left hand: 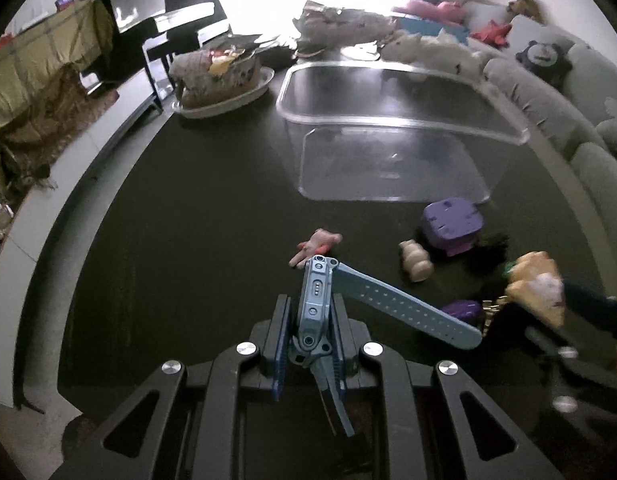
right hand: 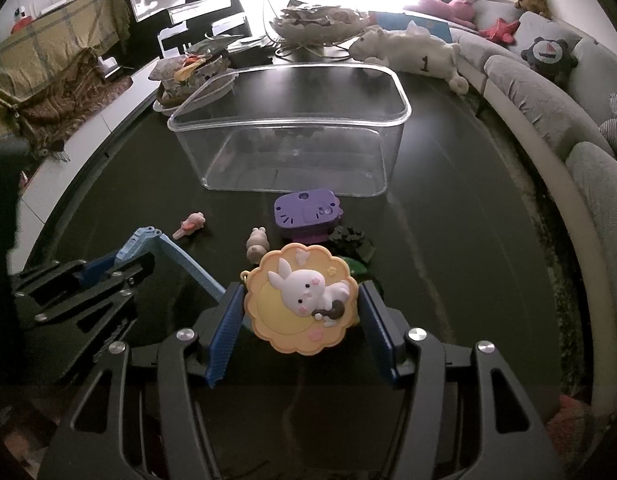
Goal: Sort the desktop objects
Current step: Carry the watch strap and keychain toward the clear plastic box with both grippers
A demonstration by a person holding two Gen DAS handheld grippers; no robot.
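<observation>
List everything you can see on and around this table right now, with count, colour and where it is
Watch: one, light blue, clamped in the left gripper, strap trailing right.
Bunny charm: one, yellow-orange with a white rabbit, between the right gripper's pads.
Storage bin: one, clear plastic, empty, mid-table.
Purple case: one, in front of the bin.
Pink figurine: one, left of the case.
Beige figurine: one, near side of the case.
Dark scrunchy item: one, black-green, beside the case; kind unclear.
Plush sheep: one, white, far right table edge.
Oval dish: one, white, piled with clutter, far left.
Sofa: one, grey, right.
Table: one, dark.
Left gripper: black, blue pads.
Right gripper: black, blue pads.
</observation>
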